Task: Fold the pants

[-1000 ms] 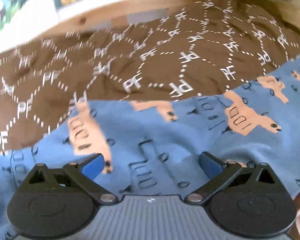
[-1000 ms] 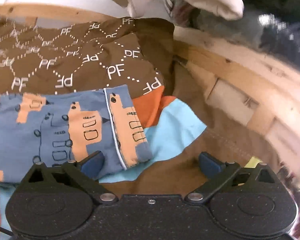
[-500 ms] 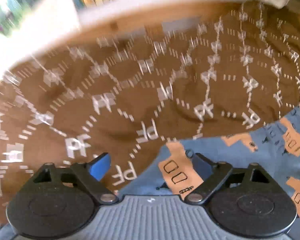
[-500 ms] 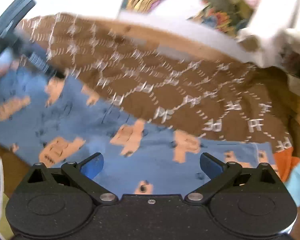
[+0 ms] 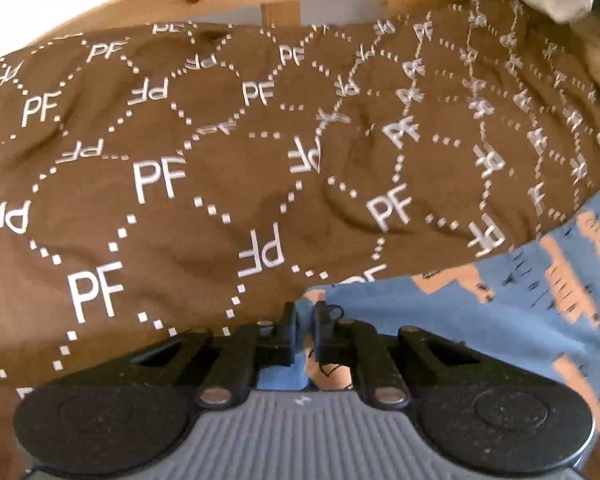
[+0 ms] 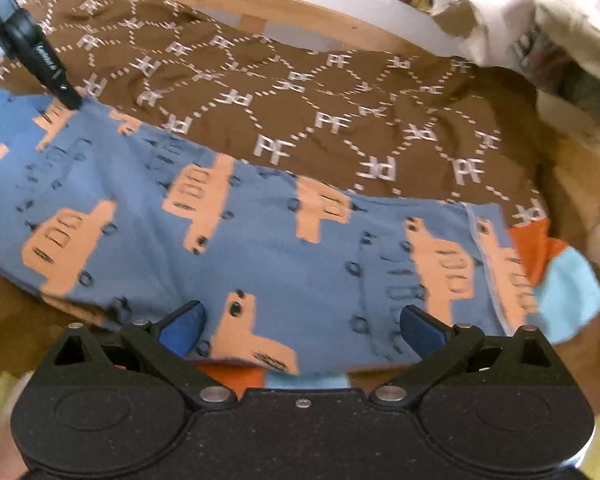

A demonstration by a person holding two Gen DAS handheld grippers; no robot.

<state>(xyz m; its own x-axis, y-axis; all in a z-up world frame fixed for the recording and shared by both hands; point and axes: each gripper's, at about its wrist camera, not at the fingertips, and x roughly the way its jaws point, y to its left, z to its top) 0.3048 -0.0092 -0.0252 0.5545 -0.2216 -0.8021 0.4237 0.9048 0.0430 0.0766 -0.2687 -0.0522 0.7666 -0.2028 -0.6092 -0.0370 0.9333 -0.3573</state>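
With the left claw (image 5: 305, 330) clamped on the corner of the blue pants (image 6: 260, 248) (the right claw (image 6: 300, 322) hovers wide apart), carry that corner across evenly, keeping edges aligned.

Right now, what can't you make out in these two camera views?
- Left wrist view: the left gripper body hides how much of the blue pants it pinches.
- Right wrist view: the right gripper covers the pants' near edge; the orange and light-blue cloth underneath is mostly hidden.
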